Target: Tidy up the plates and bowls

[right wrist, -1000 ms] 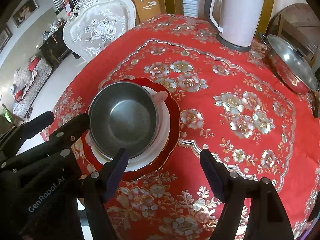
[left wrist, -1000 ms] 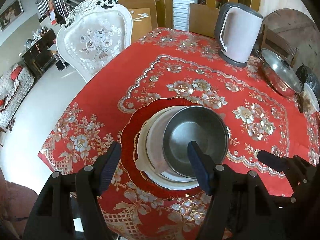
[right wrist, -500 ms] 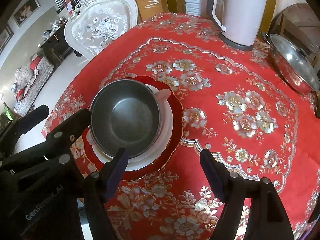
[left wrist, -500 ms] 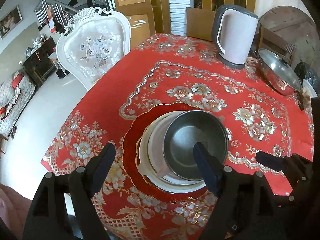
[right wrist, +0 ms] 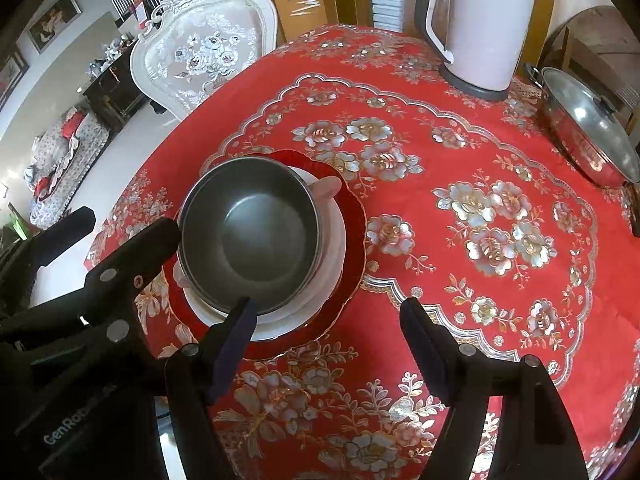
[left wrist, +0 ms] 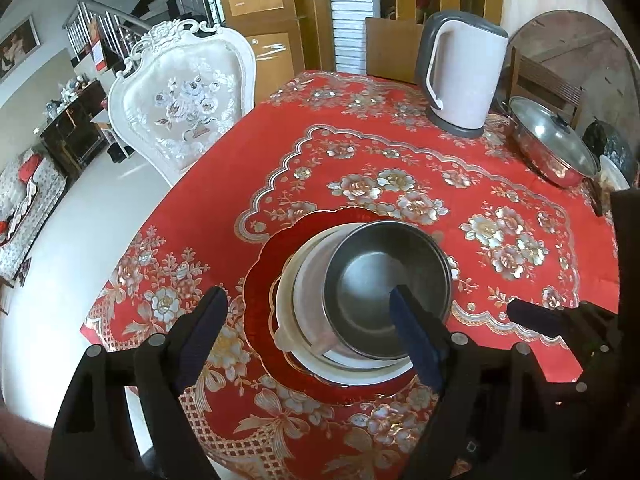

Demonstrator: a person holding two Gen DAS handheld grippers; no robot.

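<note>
I read the table first: its red floral cloth is mostly bare to the right of the stack, with the kettle and the lidded steel pot well apart at the far side, so I have open room there. The near-left edge drops to the floor just beside the stack, and the white chair stands past that edge

The red plate sits at the bottom, a white plate on it, then a pale bowl with small handles, then the dark metal bowl nested on top. I judge the stacking done, or nearly: I see no other loose plates or bowls in either view, and what may remain is only centring, since the metal bowl sits off toward one side of the pale one

My left gripper is spread wide and holds nothing, hovering over the stack. My right gripper is equally wide and empty, its left finger overlapping the white plate's near rim in view; I cannot tell whether it touches
</note>
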